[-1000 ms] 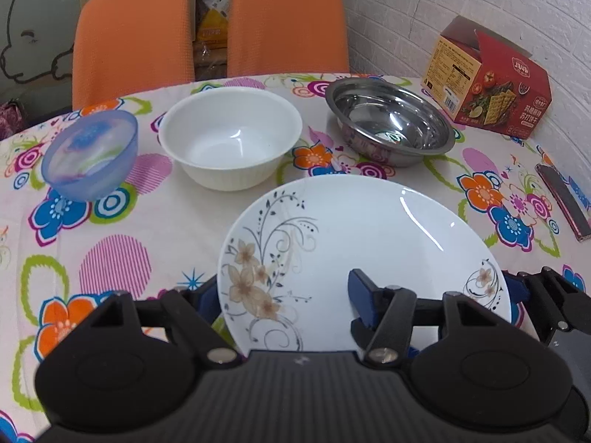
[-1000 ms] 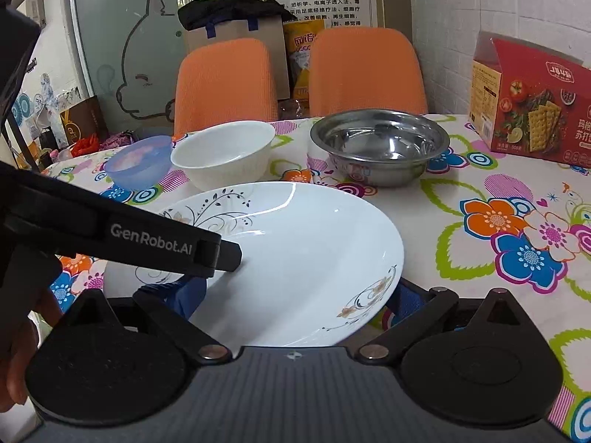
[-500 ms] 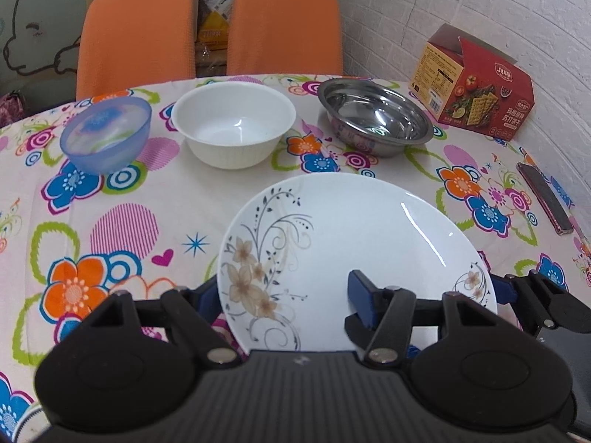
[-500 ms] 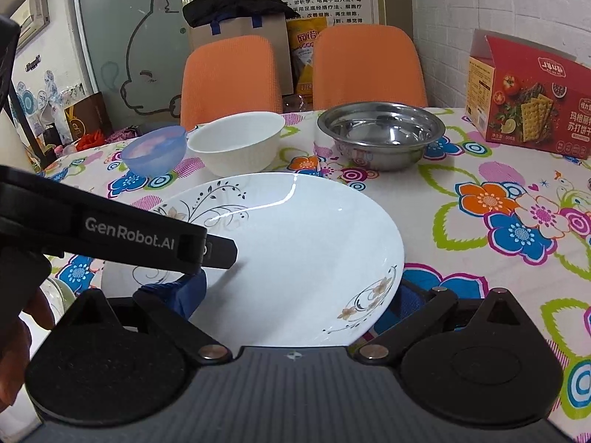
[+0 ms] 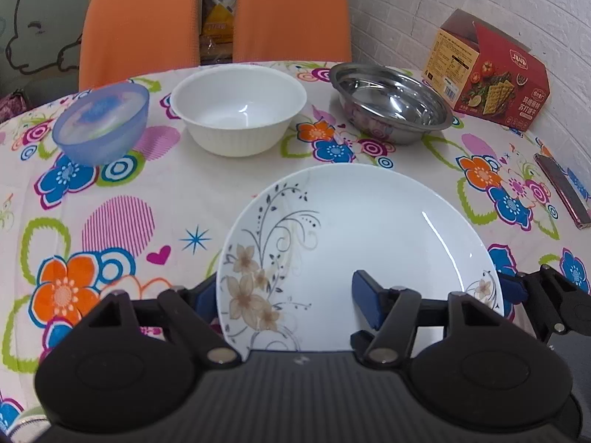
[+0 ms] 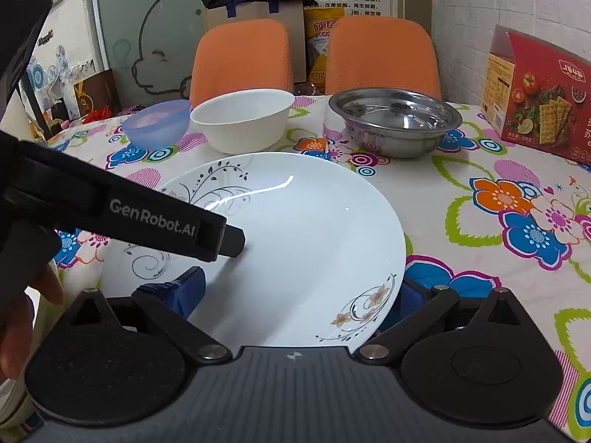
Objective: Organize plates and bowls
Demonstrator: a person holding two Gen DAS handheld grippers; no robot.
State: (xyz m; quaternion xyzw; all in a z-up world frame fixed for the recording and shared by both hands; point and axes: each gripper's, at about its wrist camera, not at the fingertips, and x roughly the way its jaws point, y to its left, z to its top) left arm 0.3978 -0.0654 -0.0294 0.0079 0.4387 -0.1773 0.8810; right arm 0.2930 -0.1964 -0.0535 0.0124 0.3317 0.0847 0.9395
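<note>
A round white ceramic plate with brown flower and black vine decoration [image 5: 369,243] sits near the front of the table covered in a bright flowered cloth [image 5: 110,199], and both grippers have hold of it. The left gripper [image 5: 284,302] spans the plate's near left rim, one blue pad under the edge at the left and the other resting on the plate's upper face, its jaws partly closed onto the plate. The right gripper [image 6: 299,291] clasps the near right rim in the same way, one blue pad lying on the plate's surface and the other tucked below the edge by the small flower motif. In the right wrist view the black body of the left gripper, marked GenRobot.AI, reaches across the plate from the left, with part of a hand [image 6: 22,317] behind it. Beyond the plate stand three bowls in a row, well apart from it: a translucent blue plastic bowl [image 5: 101,123] at the left, a white ribbed bowl [image 5: 238,109] in the middle and a shallow stainless steel bowl [image 5: 391,101] at the right. A red cracker box [image 5: 487,74] stands by the white brick wall.
</note>
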